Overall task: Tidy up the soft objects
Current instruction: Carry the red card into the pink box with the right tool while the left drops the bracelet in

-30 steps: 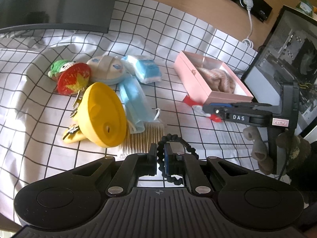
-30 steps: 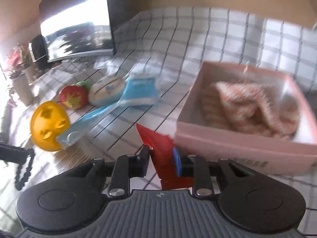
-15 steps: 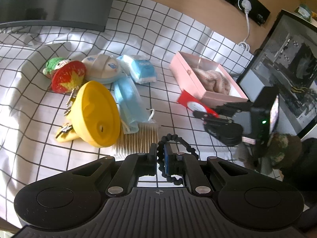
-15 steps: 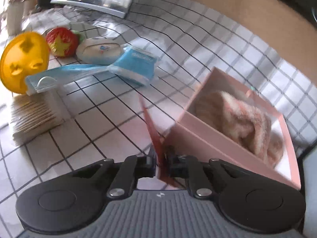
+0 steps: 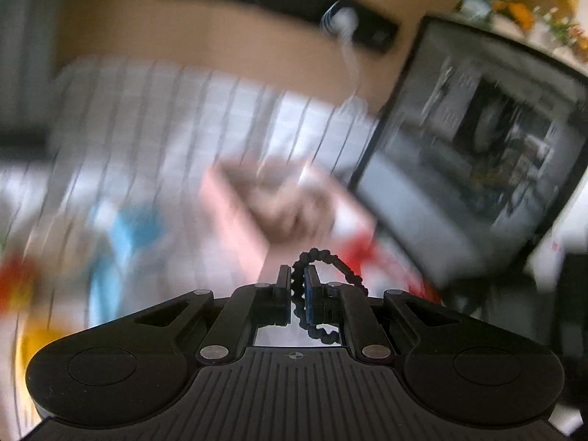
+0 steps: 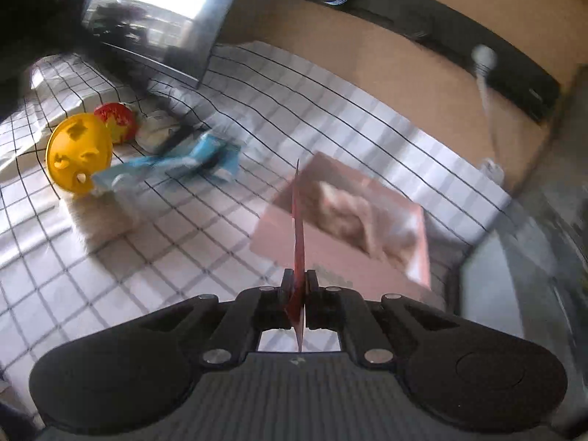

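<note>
My left gripper [image 5: 297,275] is shut on a black beaded bracelet [image 5: 332,262] and holds it just in front of the pink box [image 5: 239,217], which holds a beige knitted item [image 5: 290,213]. This view is heavily blurred. My right gripper [image 6: 299,281] is shut on a flat red packet [image 6: 298,228], held edge-on above the checked cloth, in front of the pink box [image 6: 294,246] with the knitted item [image 6: 345,213] inside.
On the checked cloth at left lie a yellow disc toy [image 6: 79,152], a red strawberry plush [image 6: 115,121], a white pouch [image 6: 156,132], blue face masks [image 6: 172,165] and a cotton swab pack [image 6: 106,217]. A dark monitor [image 5: 477,169] stands right of the box.
The left gripper has swung fast toward the pink box with the bracelet. The right gripper has lifted and pulled back from the box, the red packet still in it.
</note>
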